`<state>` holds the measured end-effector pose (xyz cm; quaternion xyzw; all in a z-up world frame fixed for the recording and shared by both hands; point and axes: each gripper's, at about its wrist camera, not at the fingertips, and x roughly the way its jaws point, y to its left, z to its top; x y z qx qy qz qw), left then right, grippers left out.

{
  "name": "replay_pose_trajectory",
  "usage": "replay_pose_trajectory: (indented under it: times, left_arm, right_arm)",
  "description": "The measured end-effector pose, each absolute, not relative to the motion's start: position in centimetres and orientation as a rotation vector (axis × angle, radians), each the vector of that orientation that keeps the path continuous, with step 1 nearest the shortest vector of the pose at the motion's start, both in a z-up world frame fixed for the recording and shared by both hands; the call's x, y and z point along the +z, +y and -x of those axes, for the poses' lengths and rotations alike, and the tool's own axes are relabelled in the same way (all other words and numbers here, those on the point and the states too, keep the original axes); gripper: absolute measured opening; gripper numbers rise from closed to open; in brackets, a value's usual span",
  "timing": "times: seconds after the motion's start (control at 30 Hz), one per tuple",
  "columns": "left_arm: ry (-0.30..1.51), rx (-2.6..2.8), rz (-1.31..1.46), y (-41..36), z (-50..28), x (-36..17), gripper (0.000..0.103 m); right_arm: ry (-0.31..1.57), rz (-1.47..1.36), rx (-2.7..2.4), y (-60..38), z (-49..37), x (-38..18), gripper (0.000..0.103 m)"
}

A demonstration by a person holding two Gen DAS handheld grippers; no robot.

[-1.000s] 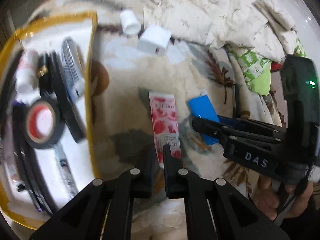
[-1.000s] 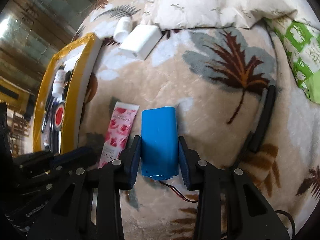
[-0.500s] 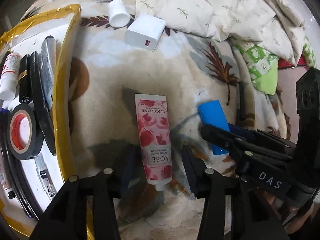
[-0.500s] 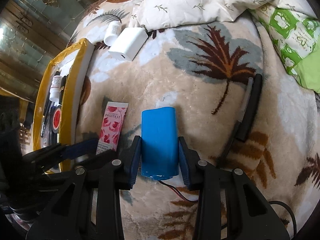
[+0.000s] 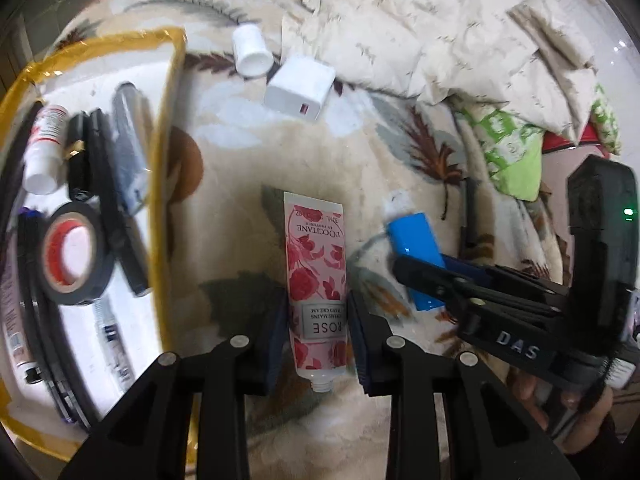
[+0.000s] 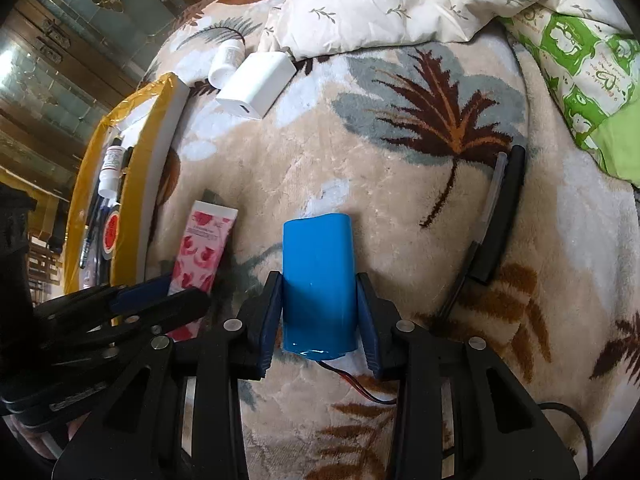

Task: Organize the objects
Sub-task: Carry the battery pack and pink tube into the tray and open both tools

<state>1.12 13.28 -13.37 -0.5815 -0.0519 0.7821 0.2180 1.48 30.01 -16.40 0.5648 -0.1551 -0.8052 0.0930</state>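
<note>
A pink rose hand cream tube lies on the leaf-patterned blanket. My left gripper has its fingers on both sides of the tube's lower half, touching it. The tube also shows in the right wrist view. My right gripper is shut on a blue battery pack with red and black wires at its near end. The pack shows in the left wrist view with the right gripper around it.
A yellow-rimmed tray at the left holds a black tape roll, a white bottle, pens and other items. A white charger and a white cap lie farther off. A black pen and strip lie right. Bedding is behind.
My left gripper opened, moved forward around the hand cream tube, and closed in on its sides. The right gripper kept hold of the blue pack, nearly still.
</note>
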Motion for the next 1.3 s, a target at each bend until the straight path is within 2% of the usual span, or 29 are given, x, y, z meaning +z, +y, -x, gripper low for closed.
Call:
replay_pose_trajectory:
  times: [0.23,0.43,0.53,1.03,1.3]
  left_arm:
    - [-0.322,2.207,1.556,7.3,-1.2,-10.4,0.029]
    - [-0.365,2.336,1.548,1.0,-0.5,-9.2,0.029]
    - [-0.440,2.359,1.556,-1.7,0.2,-9.4,0.029]
    - [-0.508,2.419,1.590,-7.0,3.5,-11.2,0.029]
    - [-0.460,2.428,1.600,-7.9,6.1,-11.0,0.030]
  right_arm:
    - [-0.538,-1.606,-2.341,28.5,-2.1,-15.3,0.035]
    - [-0.475,-1.496,-2.314,24.4,-1.7,-12.1,0.035]
    - [-0.467,-1.473,-2.280,22.0,-0.8,-11.5,0.035]
    - [-0.404,-1.488,-2.202,15.0,2.9,-12.2,0.035]
    - [-0.375,-1.513,-2.189,12.9,5.3,-12.9,0.035]
